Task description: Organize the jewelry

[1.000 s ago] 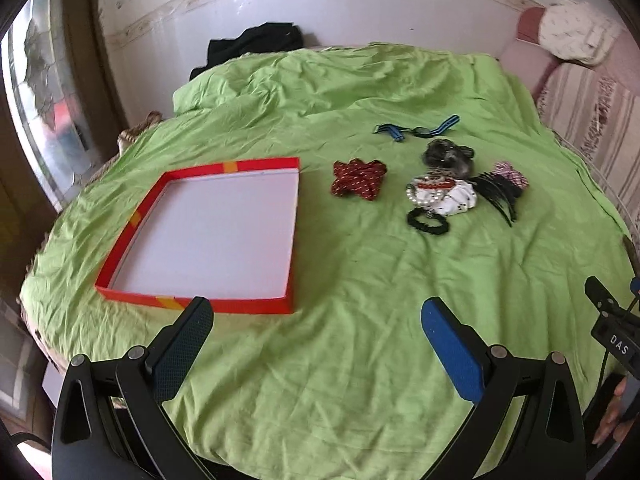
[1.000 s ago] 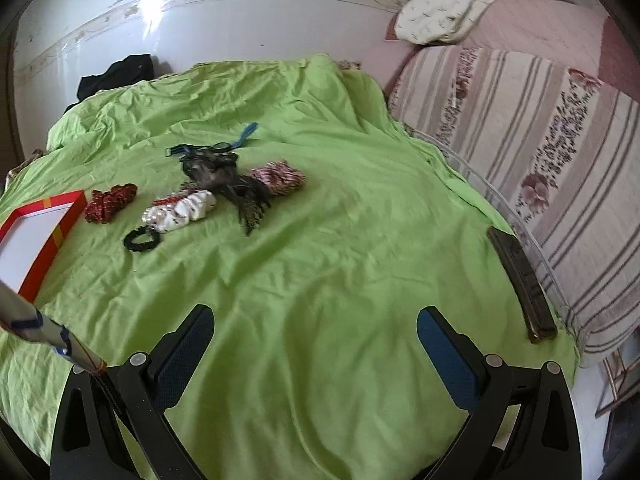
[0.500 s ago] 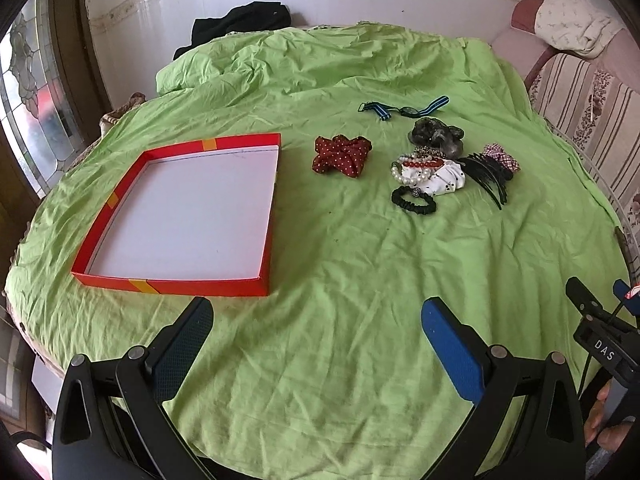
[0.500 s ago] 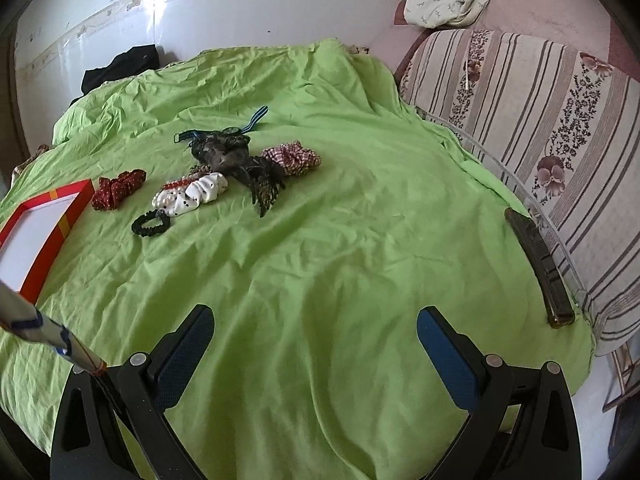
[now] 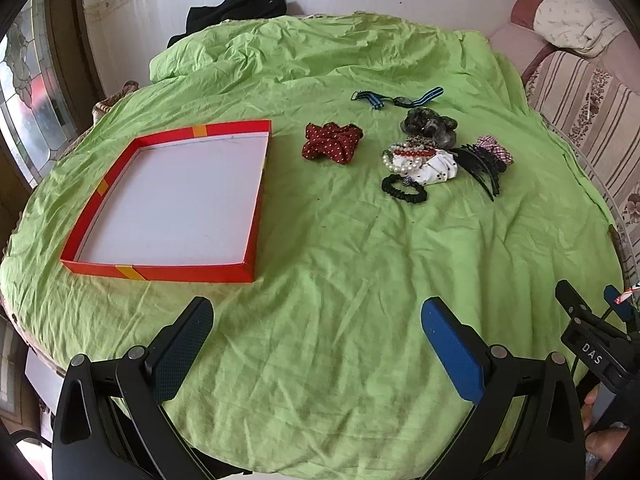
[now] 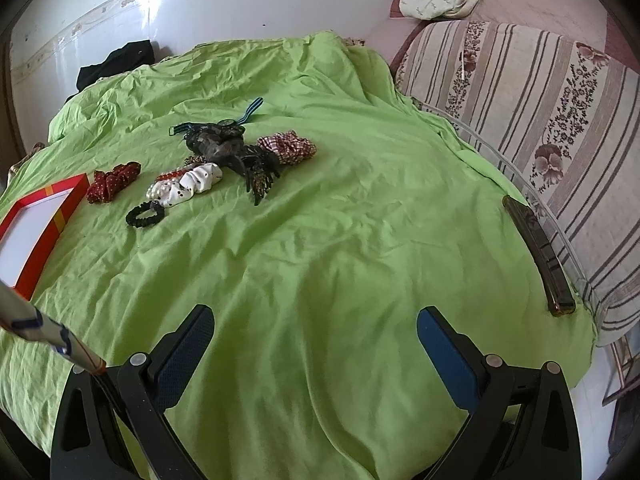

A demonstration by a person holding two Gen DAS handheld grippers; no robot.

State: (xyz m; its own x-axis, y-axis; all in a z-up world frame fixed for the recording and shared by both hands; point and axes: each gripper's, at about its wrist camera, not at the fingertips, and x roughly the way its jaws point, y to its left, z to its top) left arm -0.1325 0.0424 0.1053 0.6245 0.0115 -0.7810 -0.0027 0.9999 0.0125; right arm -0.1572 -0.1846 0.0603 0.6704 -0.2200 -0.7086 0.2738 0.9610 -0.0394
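A shallow red box (image 5: 256, 200) with a white floor lies on the green bedspread, left of a cluster of accessories: a red dotted scrunchie (image 5: 331, 146), pearl and red bead bracelets (image 5: 404, 158) on a white scrunchie (image 5: 438, 168), a black hair tie (image 5: 404, 189), a black claw clip (image 5: 482, 166), a dark scrunchie (image 5: 430, 126) and a blue striped watch (image 5: 396, 99). The same cluster shows in the right wrist view, with the black hair tie (image 6: 145, 214) and white scrunchie (image 6: 192, 184). My left gripper (image 5: 316, 332) and right gripper (image 6: 314, 334) both stand open and empty, well short of the cluster.
The green bedspread (image 5: 360, 260) covers a round bed. A striped floral cushion (image 6: 540, 112) borders the right side, with a dark flat bar (image 6: 538, 254) at its foot. Black clothing (image 5: 236, 8) lies by the back wall. A window (image 5: 28, 92) is at left.
Both views have pulled back and risen slightly, so the box and accessories sit lower and farther. Nothing on the bed has moved. Both grippers stay open.
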